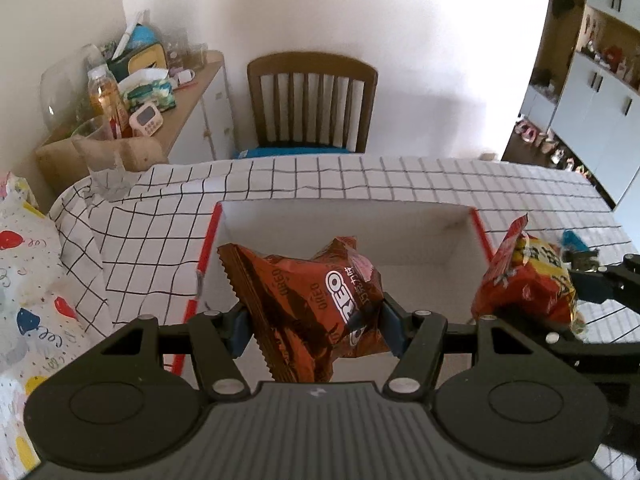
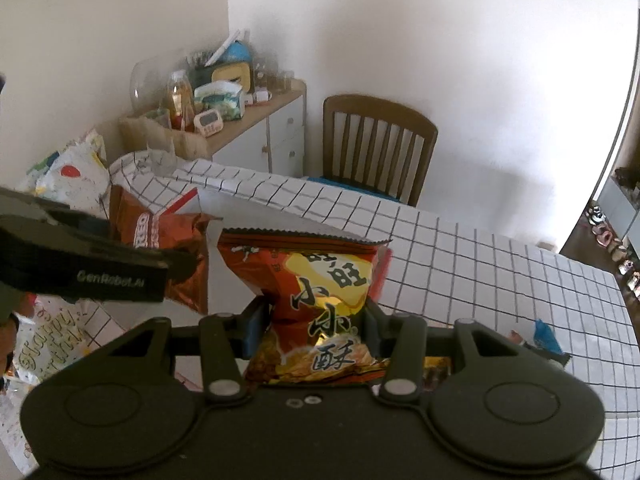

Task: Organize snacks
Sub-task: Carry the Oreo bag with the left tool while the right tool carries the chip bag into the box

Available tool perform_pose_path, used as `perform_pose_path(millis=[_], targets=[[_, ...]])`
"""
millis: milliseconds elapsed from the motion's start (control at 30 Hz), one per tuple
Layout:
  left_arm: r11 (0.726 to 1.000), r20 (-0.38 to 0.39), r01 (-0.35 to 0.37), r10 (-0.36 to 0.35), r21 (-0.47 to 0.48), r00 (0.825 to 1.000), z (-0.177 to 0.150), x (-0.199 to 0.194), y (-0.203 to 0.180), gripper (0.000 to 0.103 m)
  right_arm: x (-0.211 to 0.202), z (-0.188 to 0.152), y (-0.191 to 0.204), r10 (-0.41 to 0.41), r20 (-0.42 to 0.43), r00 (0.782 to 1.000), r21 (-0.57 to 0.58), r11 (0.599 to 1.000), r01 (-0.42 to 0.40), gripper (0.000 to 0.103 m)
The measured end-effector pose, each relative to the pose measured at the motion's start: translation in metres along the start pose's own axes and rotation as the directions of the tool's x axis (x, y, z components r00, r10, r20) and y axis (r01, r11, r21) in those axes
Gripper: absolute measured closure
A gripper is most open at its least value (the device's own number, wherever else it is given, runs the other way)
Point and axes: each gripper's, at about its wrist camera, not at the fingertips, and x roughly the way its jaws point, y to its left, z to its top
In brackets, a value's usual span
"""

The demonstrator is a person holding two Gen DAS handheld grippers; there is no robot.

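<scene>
Gripping a brown Oreo bag (image 1: 308,304), the left gripper (image 1: 314,320) has its blue pads clamped on the bag's two sides, bag crumpled between the fingers and sticking out ahead of the tips. Just past those fingertips sits an open white box (image 1: 344,232) with red edges, on a table (image 1: 160,216) under a grid cloth; the Oreo bag hangs over the box's inside. The right gripper (image 2: 314,320) is clamped on a red-and-yellow snack bag (image 2: 320,300), pads pressing both sides, bag upright between the fingers with its serrated top edge ahead of the tips. From the left wrist view that red bag shows to the right of the left fingers, just beside the box's right wall. A small blue packet (image 2: 546,336) lies on the cloth right of the right fingers. A wooden chair (image 1: 312,100) stands beyond the table's far edge. A clear glass (image 1: 106,168) stands far left of the left fingers.
</scene>
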Motion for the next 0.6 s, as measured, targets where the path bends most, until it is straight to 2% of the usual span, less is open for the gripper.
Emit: perform_pose_path(millis=[333,600], targets=[[0.995,-0.095,-0.01,0.019,0.099,0.995,-0.005,0.049,-0.003,0.04,0.044,-0.002,0.028,0.006,-0.086,0.996,-0.056,0.998,-0.011,0.056],[0.997,-0.155,-0.017,0.029,0.075,0.988,-0.009,0.074,0.006,0.04,0.064,-0.009,0.049,-0.004,-0.114,0.994,-0.148,0.989,-0.013,0.057]])
